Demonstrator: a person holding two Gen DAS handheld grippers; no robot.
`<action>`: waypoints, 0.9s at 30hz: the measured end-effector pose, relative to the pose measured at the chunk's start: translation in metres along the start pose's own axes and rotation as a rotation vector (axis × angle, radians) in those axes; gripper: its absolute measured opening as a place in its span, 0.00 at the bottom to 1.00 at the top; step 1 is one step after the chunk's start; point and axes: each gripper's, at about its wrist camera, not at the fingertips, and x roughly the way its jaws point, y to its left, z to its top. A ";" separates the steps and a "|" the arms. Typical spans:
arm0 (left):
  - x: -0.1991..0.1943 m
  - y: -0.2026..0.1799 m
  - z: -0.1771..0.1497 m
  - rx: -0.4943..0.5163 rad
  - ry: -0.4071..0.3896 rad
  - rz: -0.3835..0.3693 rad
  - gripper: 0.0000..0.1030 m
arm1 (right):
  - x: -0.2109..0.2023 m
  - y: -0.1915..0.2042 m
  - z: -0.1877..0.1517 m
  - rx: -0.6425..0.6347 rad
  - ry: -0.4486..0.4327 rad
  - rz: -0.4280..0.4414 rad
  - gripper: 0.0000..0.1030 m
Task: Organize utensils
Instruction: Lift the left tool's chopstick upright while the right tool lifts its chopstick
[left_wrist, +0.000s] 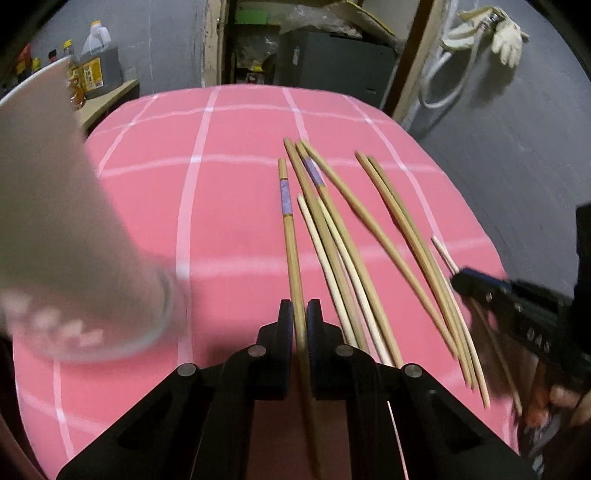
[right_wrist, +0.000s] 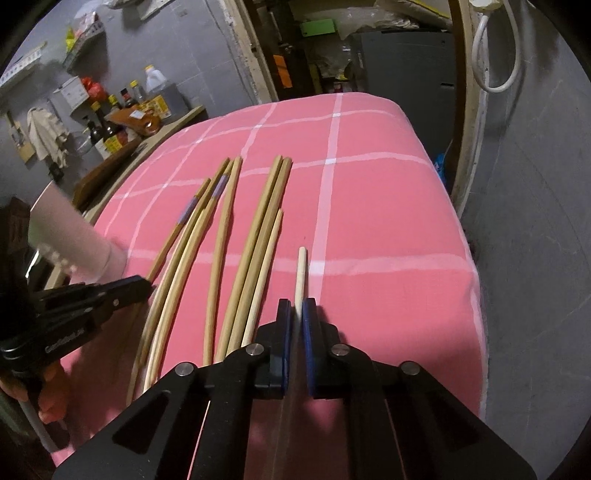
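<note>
Far left, near the table's left edge: blurred glass cup (left_wrist: 74, 236), smooth, pale, breakable. Next, left gripper (left_wrist: 300, 314) clenched on a banded chopstick (left_wrist: 286, 201), bamboo, lilac wrap near its far end. Middle of the pink checked tablecloth (left_wrist: 229, 122): loose chopsticks (left_wrist: 343, 240), fanned, some touching, tan and pale, thin, tapering. Toward the right edge: right gripper (right_wrist: 299, 312) clamped on a pale chopstick (right_wrist: 301, 269). Likely light, stiff, smooth enough to roll or pivot; best gripped near mid-length, one at a time.
</note>
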 end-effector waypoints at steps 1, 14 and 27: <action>-0.003 -0.001 -0.005 0.007 0.007 -0.005 0.05 | -0.002 0.000 -0.003 -0.006 0.003 0.000 0.05; 0.007 -0.004 0.013 0.028 0.022 0.046 0.28 | 0.005 0.008 0.004 -0.054 0.050 -0.050 0.10; 0.016 0.000 0.024 -0.004 0.035 0.082 0.04 | 0.013 0.000 0.020 -0.006 0.135 -0.047 0.04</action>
